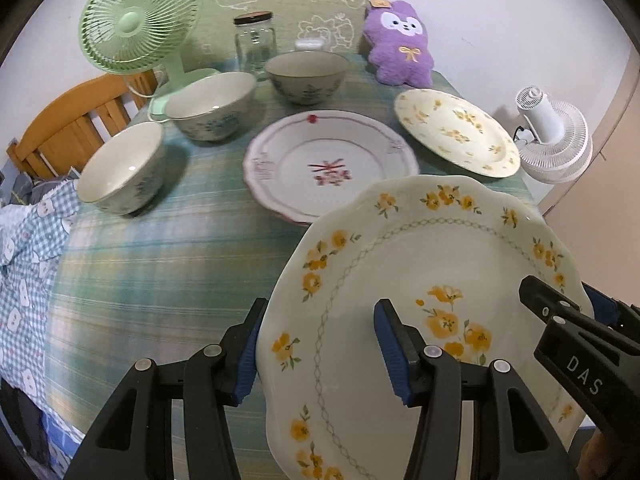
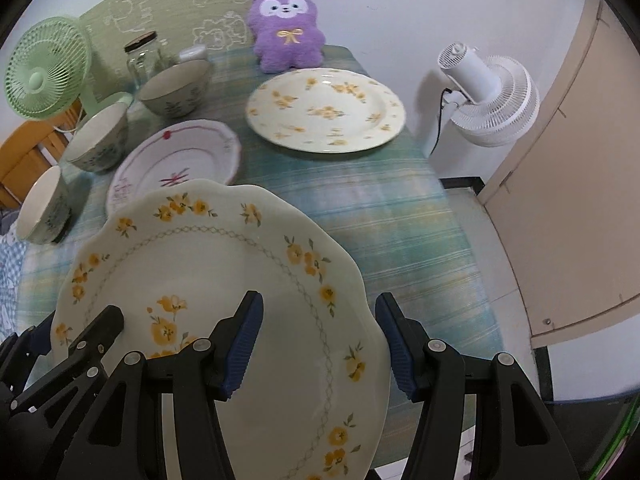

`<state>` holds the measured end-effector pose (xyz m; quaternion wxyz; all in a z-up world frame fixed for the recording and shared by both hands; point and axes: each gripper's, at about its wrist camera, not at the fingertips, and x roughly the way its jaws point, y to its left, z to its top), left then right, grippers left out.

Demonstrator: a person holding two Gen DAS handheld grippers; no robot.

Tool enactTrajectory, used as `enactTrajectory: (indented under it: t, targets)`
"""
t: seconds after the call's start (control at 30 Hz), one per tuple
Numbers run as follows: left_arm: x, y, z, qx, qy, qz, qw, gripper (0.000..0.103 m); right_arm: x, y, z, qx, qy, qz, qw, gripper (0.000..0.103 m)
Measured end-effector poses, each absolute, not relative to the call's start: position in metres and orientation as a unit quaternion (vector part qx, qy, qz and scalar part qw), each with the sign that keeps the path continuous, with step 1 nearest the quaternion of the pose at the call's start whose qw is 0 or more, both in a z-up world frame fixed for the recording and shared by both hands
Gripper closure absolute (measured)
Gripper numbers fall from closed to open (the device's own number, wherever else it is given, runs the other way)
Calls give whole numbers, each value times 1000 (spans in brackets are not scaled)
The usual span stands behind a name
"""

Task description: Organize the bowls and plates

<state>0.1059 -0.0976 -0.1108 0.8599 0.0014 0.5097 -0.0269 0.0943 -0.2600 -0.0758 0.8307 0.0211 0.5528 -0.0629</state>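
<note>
A scalloped cream plate with yellow flowers (image 1: 432,264) (image 2: 208,256) hangs tilted above the table's near edge. My left gripper (image 1: 318,344) is open, its fingers either side of the plate's left rim. My right gripper (image 2: 320,344) is open, its fingers either side of the right rim. Each gripper shows in the other's view, the right (image 1: 568,320), the left (image 2: 80,336). Behind lie a pink-trimmed plate (image 1: 332,164) (image 2: 176,168) and a round yellow-flowered plate (image 1: 456,128) (image 2: 324,108). Three blue-patterned bowls (image 1: 120,168) (image 1: 212,104) (image 1: 306,70) stand at the left.
A green fan (image 1: 138,28), a glass jar (image 1: 255,40) and a purple plush toy (image 1: 400,40) stand along the back of the green cloth table (image 1: 160,264). A white fan (image 2: 488,92) stands off the right edge. A wooden chair (image 1: 68,120) is at the left.
</note>
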Motion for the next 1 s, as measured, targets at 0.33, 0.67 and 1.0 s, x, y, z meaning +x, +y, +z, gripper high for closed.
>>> enactTrajectory:
  t: [0.33,0.67,1.0]
  targets:
    - [123,-155,-133,-5,529,-23,848,50,111,-322,-98,26,566,-57,822,41]
    - [137,-179,-156,2,546,0,838,50,124,-343,-130,33,590,-44,805,41]
    - [140,-177,-165,-3,555,7,832,42,125,-340,-145,31,607,-36,793,41]
